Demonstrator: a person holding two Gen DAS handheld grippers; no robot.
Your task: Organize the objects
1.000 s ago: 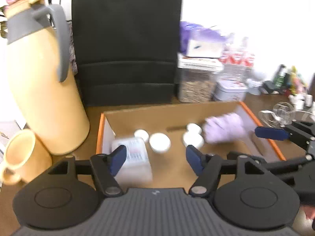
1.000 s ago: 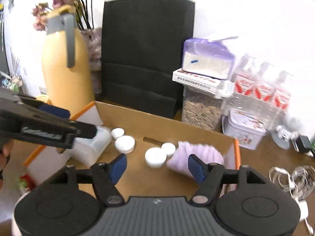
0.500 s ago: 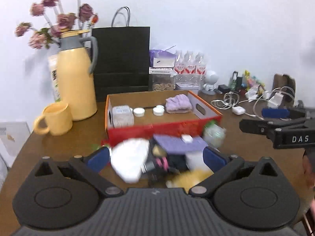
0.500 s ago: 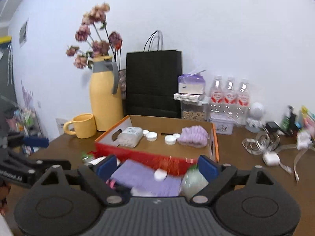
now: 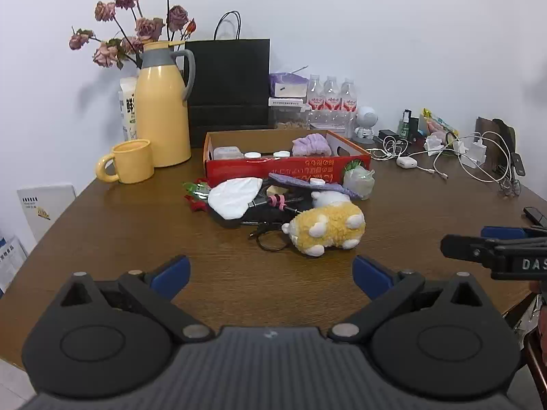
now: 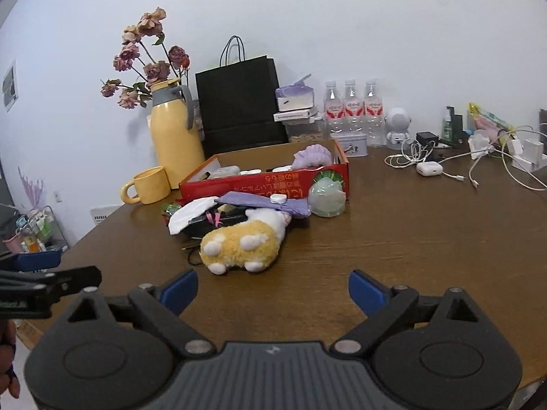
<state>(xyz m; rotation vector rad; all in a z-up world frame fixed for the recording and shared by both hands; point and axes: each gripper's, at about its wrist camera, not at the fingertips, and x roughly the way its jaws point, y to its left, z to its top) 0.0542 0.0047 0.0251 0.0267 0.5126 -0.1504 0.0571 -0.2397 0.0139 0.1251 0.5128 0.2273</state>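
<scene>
Now, from the left wrist, the left gripper (image 5: 270, 273) gapes wide, holding nothing, above the bare table (image 5: 136, 232); the plush toy (image 5: 326, 227) lies ahead, before the red box (image 5: 287, 169). From the right wrist, the right gripper (image 6: 273, 290) likewise stands spread and empty near the toy.

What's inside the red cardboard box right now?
In the red box: a purple fuzzy cloth, a clear plastic container and two white round lids. The front wall hides the floor and anything lower.
</scene>
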